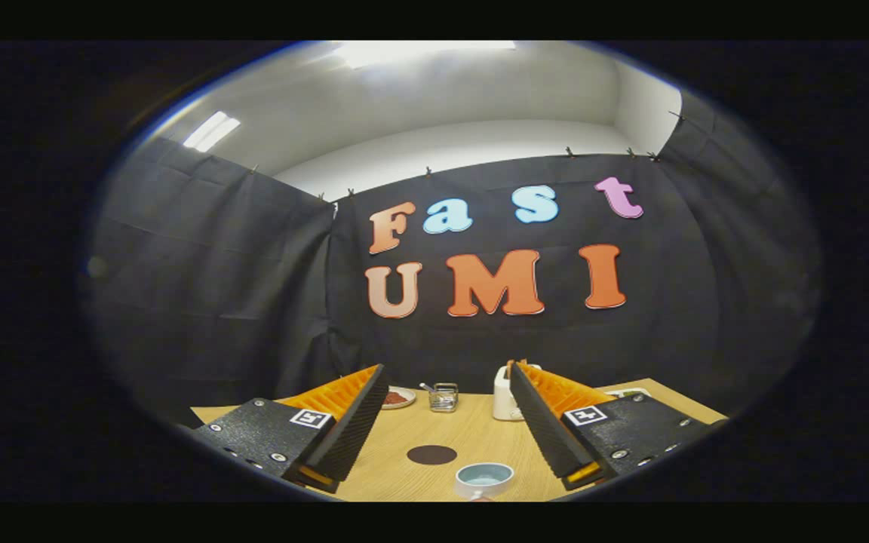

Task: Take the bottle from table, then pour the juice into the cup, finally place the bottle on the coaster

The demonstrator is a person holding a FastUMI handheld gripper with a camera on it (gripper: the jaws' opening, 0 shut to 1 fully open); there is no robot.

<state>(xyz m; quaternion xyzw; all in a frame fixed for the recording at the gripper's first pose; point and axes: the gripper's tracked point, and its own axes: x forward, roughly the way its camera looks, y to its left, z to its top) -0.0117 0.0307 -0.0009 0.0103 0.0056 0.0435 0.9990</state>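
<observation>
We hold the gripper (446, 407) spread wide and empty above the table (404, 445); bottle (504, 396) not yet taken. Next: reach past cup (484, 478) and coaster (432, 454).

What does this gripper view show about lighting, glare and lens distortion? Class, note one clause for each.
Gripper view: bright ceiling panels overhead wash out to white; the fisheye lens bends the black cloth wall's top edge and the light wooden table; the open tongs, the dark round coaster and the pale blue cup look soft and slightly blurred.
</observation>
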